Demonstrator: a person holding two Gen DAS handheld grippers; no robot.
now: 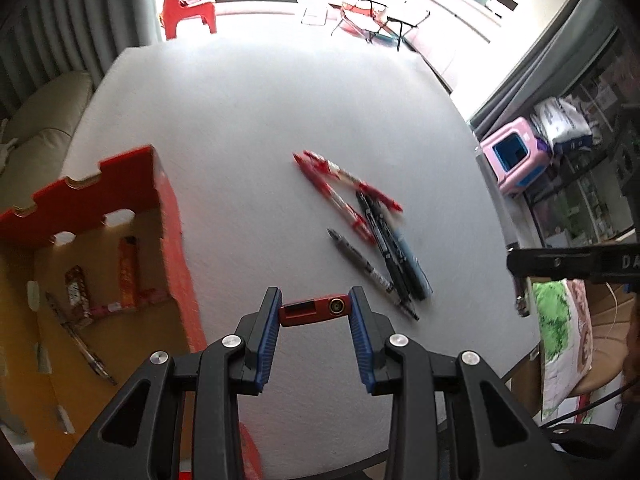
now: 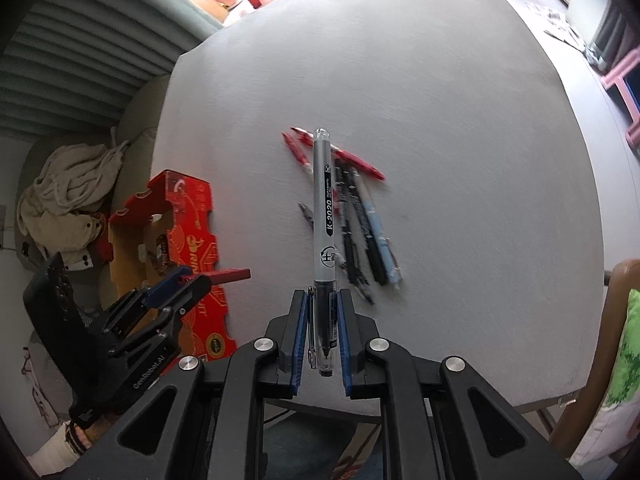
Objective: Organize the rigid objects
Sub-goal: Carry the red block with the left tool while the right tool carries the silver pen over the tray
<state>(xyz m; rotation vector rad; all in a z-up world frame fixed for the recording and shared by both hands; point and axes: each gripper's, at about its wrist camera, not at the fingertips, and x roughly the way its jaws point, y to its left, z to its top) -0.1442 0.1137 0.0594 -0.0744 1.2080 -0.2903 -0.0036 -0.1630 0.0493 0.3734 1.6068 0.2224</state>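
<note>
left gripper (image 1: 315, 307) — pinched a small red block (image 1: 316, 310) above the white table (image 1: 280, 140), just beside the red carton (image 1: 168, 208) | right gripper (image 2: 322, 316) — clamped on a silver pen (image 2: 325, 208) | loose pens (image 1: 372, 232) — perhaps six, blurred, mid-table
</note>
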